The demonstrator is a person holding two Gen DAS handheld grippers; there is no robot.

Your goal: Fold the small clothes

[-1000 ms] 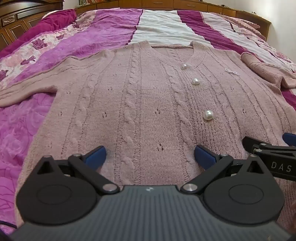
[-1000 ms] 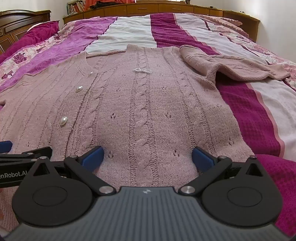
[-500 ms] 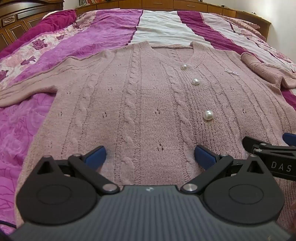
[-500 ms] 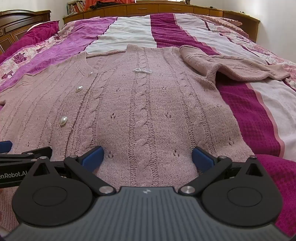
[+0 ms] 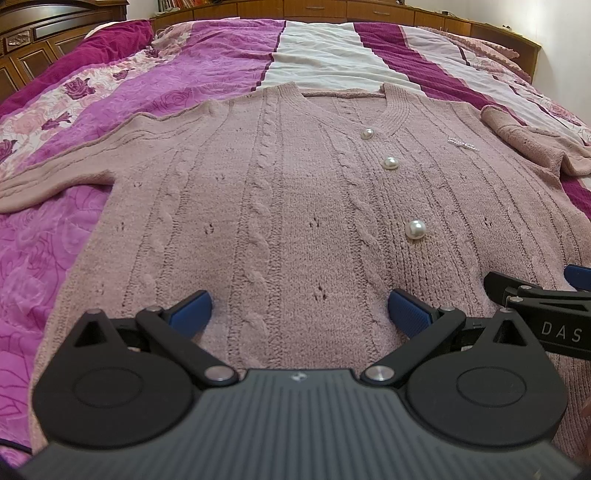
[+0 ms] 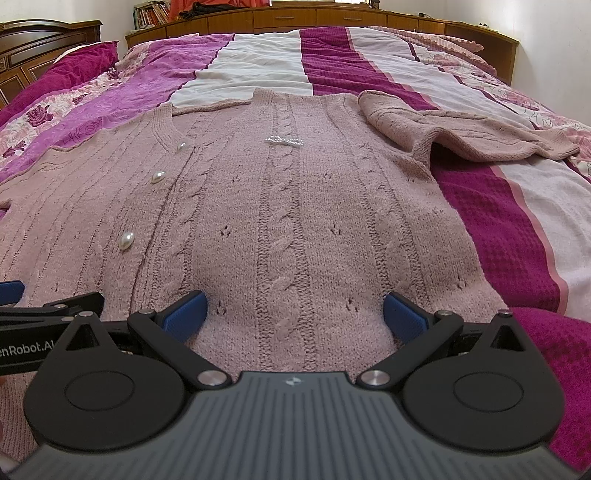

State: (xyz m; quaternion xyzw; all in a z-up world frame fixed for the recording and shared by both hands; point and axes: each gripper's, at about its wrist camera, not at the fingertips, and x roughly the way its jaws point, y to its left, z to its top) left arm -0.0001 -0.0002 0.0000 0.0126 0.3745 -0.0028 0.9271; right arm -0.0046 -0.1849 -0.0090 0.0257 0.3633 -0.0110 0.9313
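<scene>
Nearest the lens, left tool [image 5: 299, 306] spread wide, blue pads [image 5: 192, 306] resting at the hem of the pink cable-knit cardigan [image 5: 288, 206], nothing pinched between them. Same for right tool [image 6: 293, 310] — wide apart, pads [image 6: 402, 315] down at the hem, gripping nothing. Side by side, each tool's arm poking into the other's view at the edge. Beyond the tips: cardigan spread flat, front up, on the bed [image 6: 498, 206], hem toward the tools, V-neck away. Three pearl buttons [image 5: 415, 229] up the placket, nearest one biggest in frame, topmost just under the V-neck [image 5: 391, 110]. Small beaded bow [image 6: 283, 140] on the chest, right of the buttons. Left sleeve [image 5: 55, 173] lying out sideways over the purple rose-print stripe. Right sleeve [image 6: 461, 133] bunched and folded over near the shoulder, partly on the magenta and white stripes. Farther back — bedspread in purple, white and magenta bands running to a wooden headboard with drawers [image 6: 332, 18]. Books [image 6: 151, 13] on a shelf at far left, details too small to read.
</scene>
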